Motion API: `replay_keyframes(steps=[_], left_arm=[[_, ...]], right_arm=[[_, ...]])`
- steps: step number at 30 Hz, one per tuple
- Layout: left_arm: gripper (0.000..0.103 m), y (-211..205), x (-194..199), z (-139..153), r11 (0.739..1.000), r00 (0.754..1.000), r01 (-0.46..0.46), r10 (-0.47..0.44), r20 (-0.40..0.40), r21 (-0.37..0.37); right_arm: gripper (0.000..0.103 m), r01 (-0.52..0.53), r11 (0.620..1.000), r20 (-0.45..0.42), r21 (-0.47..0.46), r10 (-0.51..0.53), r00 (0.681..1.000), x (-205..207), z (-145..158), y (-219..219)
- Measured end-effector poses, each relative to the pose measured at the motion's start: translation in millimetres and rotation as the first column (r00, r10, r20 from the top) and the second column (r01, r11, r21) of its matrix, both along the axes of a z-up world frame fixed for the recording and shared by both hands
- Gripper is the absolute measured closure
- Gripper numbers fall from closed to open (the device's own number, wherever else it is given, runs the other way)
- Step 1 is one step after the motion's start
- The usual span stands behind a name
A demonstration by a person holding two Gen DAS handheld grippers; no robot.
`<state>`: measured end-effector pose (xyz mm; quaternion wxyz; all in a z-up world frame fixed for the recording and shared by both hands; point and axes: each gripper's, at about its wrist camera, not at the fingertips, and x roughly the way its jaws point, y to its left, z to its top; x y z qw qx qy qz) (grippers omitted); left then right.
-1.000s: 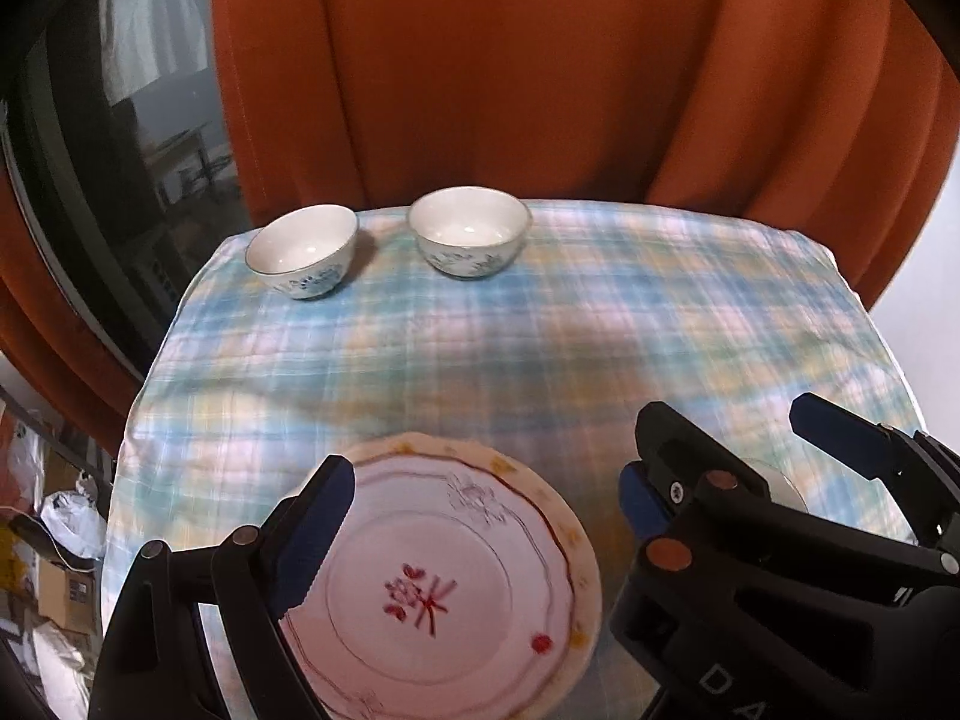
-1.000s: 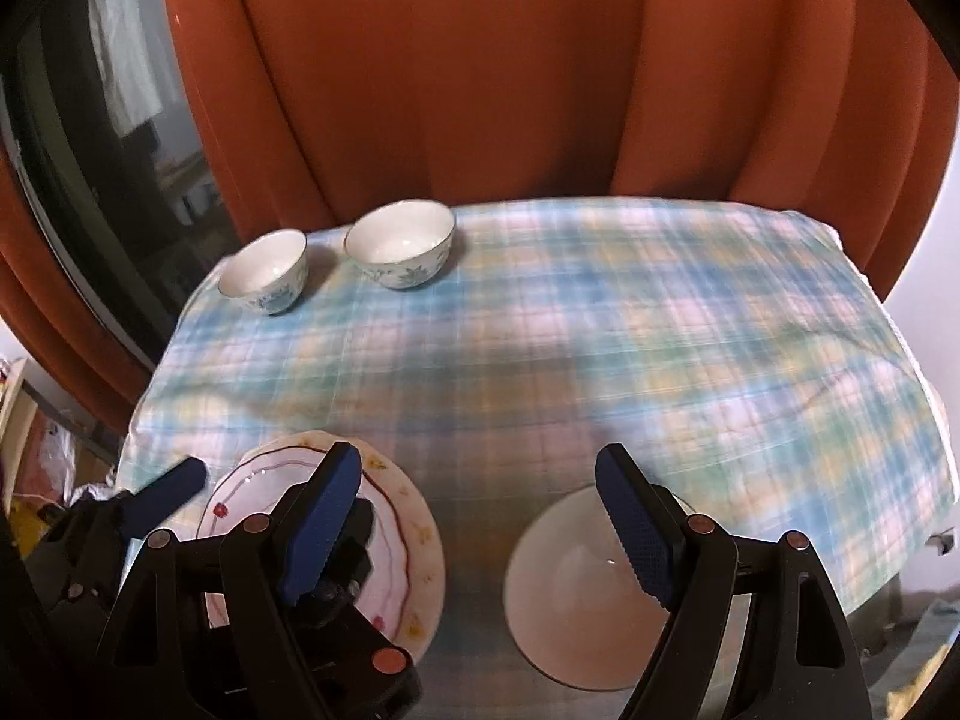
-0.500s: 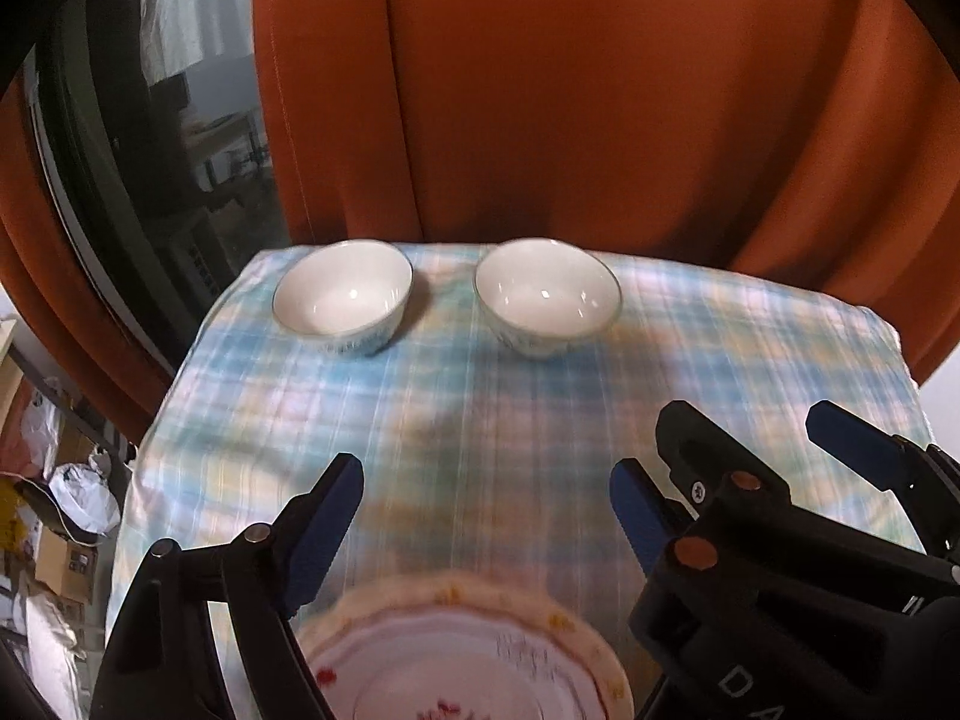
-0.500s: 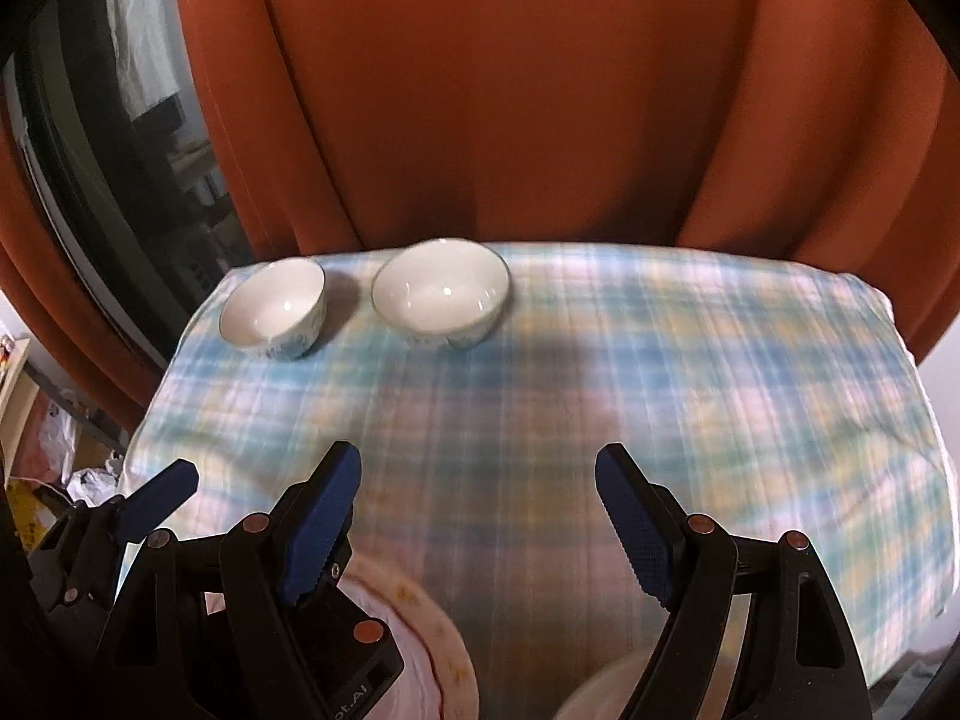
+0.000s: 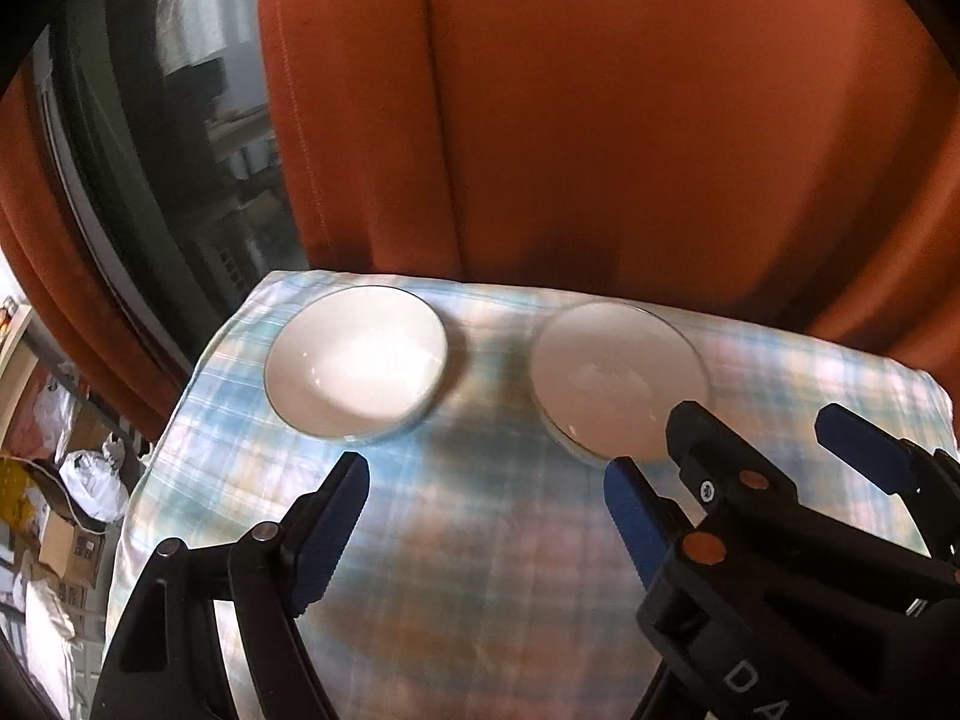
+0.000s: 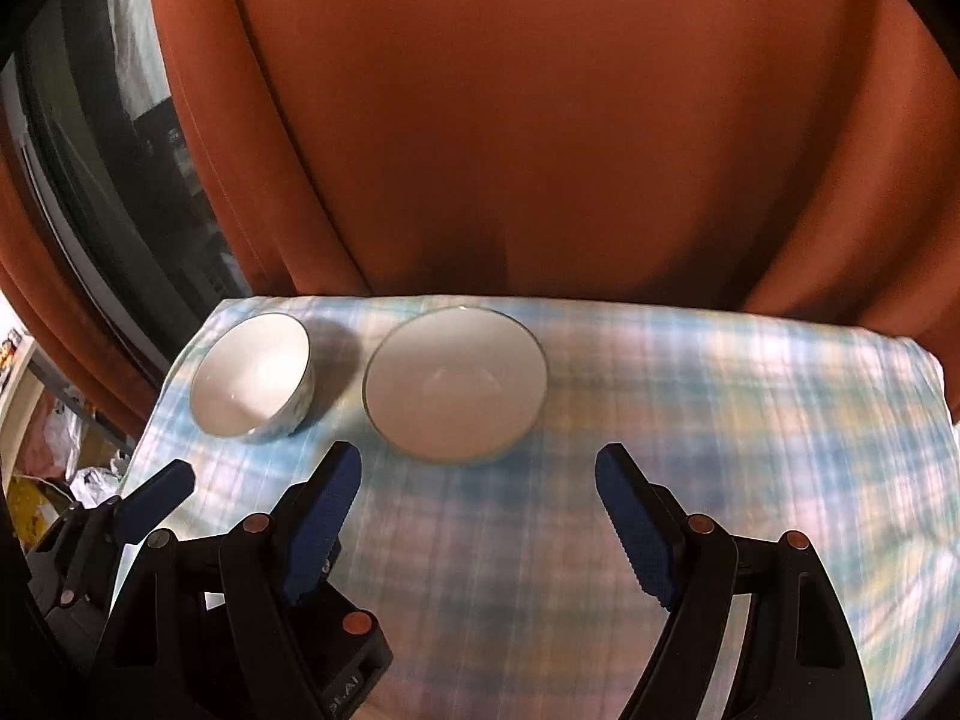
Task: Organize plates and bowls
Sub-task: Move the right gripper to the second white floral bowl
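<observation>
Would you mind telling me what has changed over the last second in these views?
Both grippers, left and right, advanced across the table toward the two bowls, so the left bowl and right bowl now look larger and closer. The plates near the front edge have dropped out of both views. Nothing was grasped or released: both grippers stayed open and empty, and the bowls stayed put on the cloth.

Two white bowls: smaller bowl (image 6: 251, 383) at left, larger bowl (image 6: 455, 383) at right. One plaid cloth (image 6: 690, 420) over one worktop. One orange curtain (image 6: 540, 120) behind. Two grippers: left gripper (image 5: 486, 510), right gripper (image 6: 478, 507).
</observation>
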<state>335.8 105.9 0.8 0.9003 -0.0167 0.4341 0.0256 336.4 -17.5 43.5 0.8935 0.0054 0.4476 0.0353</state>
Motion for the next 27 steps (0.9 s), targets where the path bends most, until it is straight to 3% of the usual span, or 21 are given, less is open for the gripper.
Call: replay_keyframes(steps=[10, 15, 23, 27], left_arm=[[0.021, 36.0, 40.6, -13.5, 0.991, 0.993, -0.116, 0.116, 0.0, 0.06], [0.027, 60.9, 52.7, -19.2, 0.986, 0.99, -0.137, 0.139, -0.013, 0.091], [0.028, 92.1, 79.2, -32.5, 0.99, 0.994, -0.106, 0.109, -0.022, 0.089], [0.034, 106.0, 92.5, -43.0, 0.995, 0.995, -0.079, 0.083, -0.054, 0.063]], right_arm=[[0.02, -0.087, 0.995, -0.005, 0.052, 0.088, 0.996, 54.5, -20.5, 35.7], [0.021, -0.141, 0.988, -0.024, 0.062, 0.143, 0.99, 73.1, -31.7, 64.9], [0.026, -0.123, 0.99, -0.041, 0.067, 0.126, 0.991, 94.0, -43.7, 98.5], [0.03, -0.073, 0.996, -0.061, 0.047, 0.076, 0.995, 102.2, -51.7, 111.8]])
